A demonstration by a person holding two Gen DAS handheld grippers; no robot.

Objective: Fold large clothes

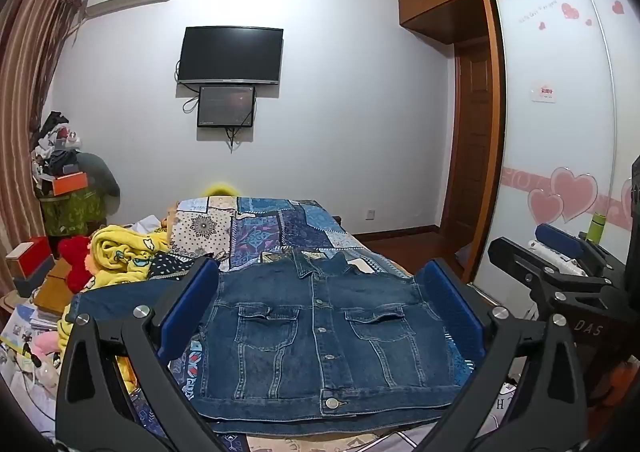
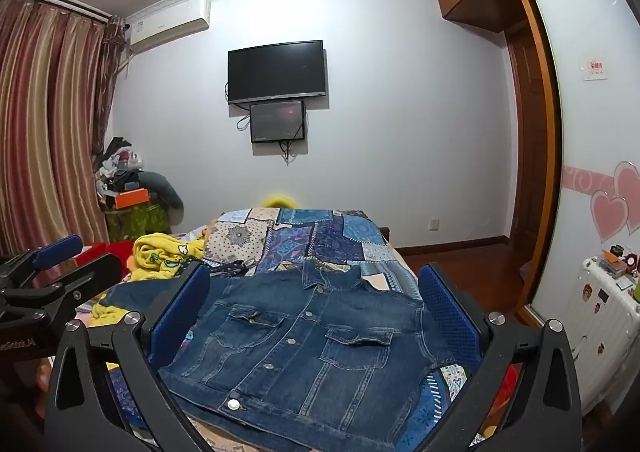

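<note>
A dark blue denim jacket (image 1: 320, 336) lies flat on the bed, front up and buttoned, with its collar toward the far wall. One sleeve (image 1: 120, 300) stretches out to the left. My left gripper (image 1: 320, 266) hovers at the jacket's near hem, open wide, its blue pads (image 1: 188, 304) apart from the cloth. To its right, the right gripper (image 1: 540, 252) also stands open. In the right wrist view the jacket (image 2: 304, 340) lies skewed, and my right gripper (image 2: 315, 270) frames it, holding nothing. The left gripper (image 2: 76, 258) shows at the left edge.
A blue patchwork cover (image 1: 280, 232) spreads over the bed. A yellow blanket (image 1: 120, 256) and red plush (image 1: 74, 264) are heaped at the left with boxes and clutter. A wardrobe with pink hearts (image 1: 560, 132) stands on the right, with a white case (image 2: 600, 316) beside it.
</note>
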